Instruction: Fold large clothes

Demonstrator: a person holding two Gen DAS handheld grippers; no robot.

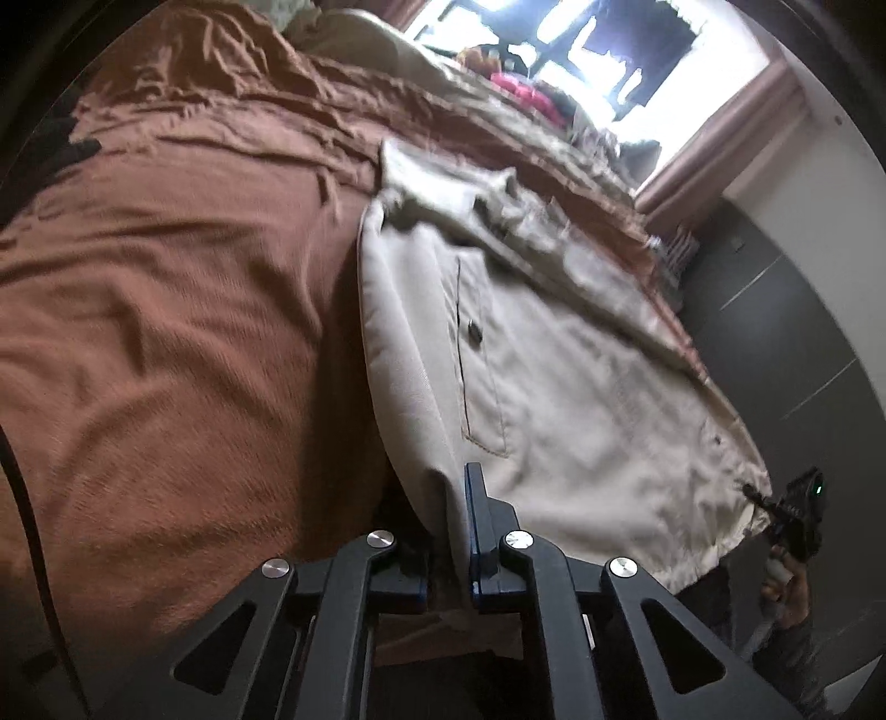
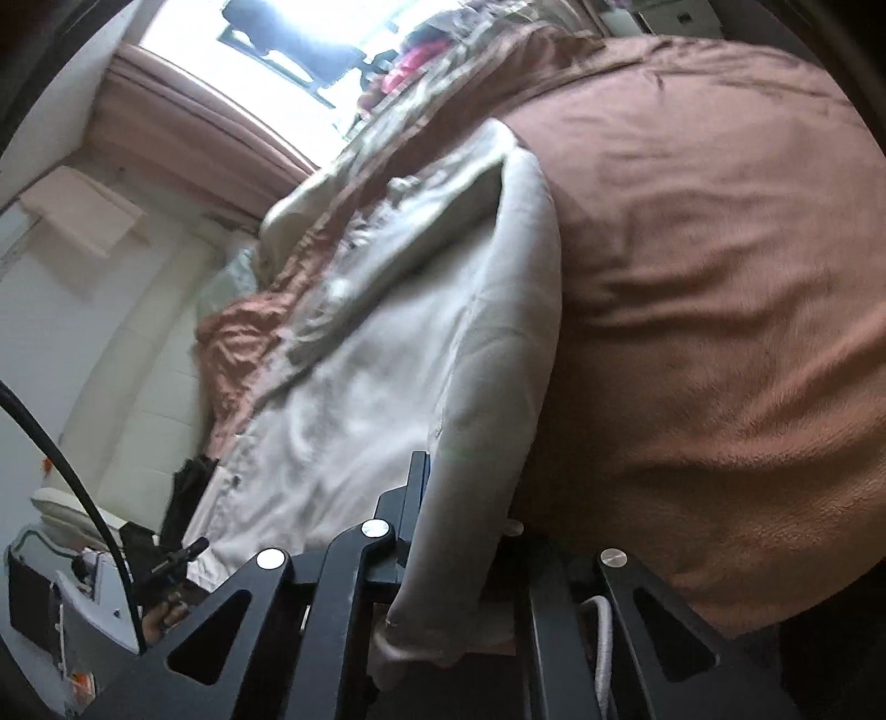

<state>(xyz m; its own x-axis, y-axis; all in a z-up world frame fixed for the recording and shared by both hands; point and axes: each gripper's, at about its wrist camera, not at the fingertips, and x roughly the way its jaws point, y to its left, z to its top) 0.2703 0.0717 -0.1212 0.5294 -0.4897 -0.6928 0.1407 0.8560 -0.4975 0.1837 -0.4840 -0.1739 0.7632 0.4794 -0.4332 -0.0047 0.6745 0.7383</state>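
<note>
Beige cotton jacket (image 1: 554,354) lies spread on a bed covered with a rust-brown blanket (image 1: 183,310), its buttoned pocket facing up. At the near hem, the left gripper (image 1: 462,531) is clamped on one corner of the cloth — the right gripper (image 2: 443,498) is pinched on the other corner. Beyond the bed, a bright window (image 1: 587,50) with a pink curtain (image 1: 720,138).

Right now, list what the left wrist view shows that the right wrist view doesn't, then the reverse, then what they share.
Left wrist only: the garment's buttoned pocket and dark floor tiles.
Right wrist only: a black cable and pale wall.
Both: the beige garment on the brown bedspread, the bright window, and each tool, left tool and right tool, shut on the garment's edge.
</note>
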